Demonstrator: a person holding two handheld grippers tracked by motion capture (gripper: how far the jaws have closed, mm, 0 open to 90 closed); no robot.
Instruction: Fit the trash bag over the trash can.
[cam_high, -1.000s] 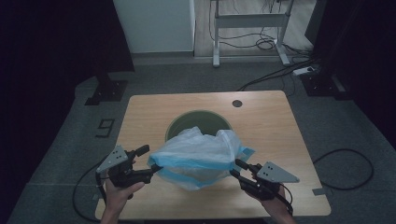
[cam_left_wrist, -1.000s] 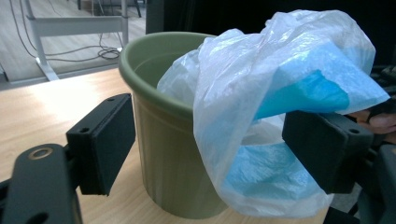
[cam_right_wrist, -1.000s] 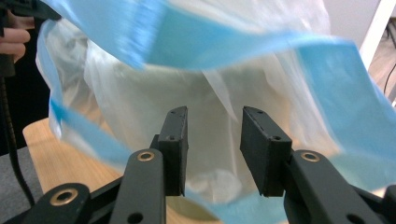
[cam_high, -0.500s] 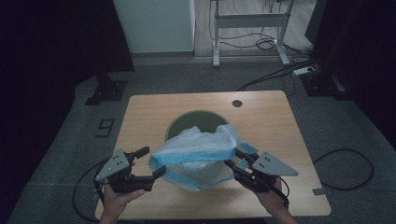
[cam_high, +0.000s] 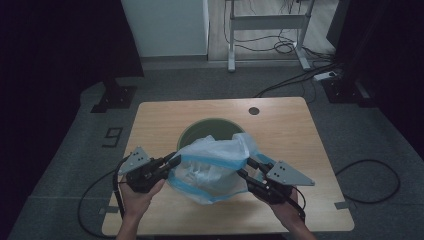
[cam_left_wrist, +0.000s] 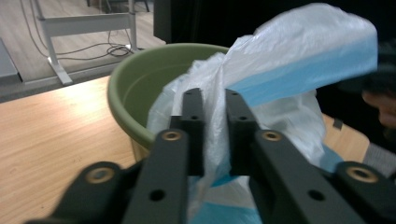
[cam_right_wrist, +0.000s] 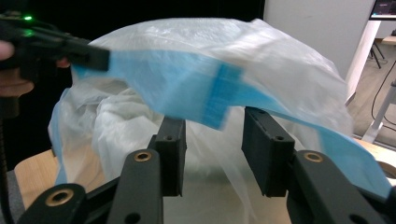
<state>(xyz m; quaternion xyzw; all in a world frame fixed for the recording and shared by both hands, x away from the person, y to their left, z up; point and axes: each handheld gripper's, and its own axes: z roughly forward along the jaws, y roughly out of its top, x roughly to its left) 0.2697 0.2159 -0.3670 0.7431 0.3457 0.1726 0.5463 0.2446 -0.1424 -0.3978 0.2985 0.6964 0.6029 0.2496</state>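
A white plastic bag (cam_high: 215, 165) with a blue rim band hangs between my two grippers, over the near side of a green bin (cam_high: 200, 131). My left gripper (cam_high: 175, 160) has just been closing, and in the left gripper view it (cam_left_wrist: 210, 93) pinches the bag's (cam_left_wrist: 299, 51) thin film between its jaws in front of the bin (cam_left_wrist: 135, 79). My right gripper (cam_high: 248, 162) reaches in at the bag's right side. In the right gripper view its jaws (cam_right_wrist: 212, 119) stand apart, and the blue band of the bag (cam_right_wrist: 196, 56) drapes over their tips.
The bin stands in the middle of a wooden table (cam_high: 160, 115) with a small round hole (cam_high: 254, 110) at the back right. Cables (cam_high: 365, 165) trail over the grey floor on both sides. A white desk frame (cam_high: 265, 22) stands behind.
My left gripper has moved right to the bag's rim and shut on it; before, its jaws were wide open beside the bag. My right gripper has risen a little, lifting the bag's right side.
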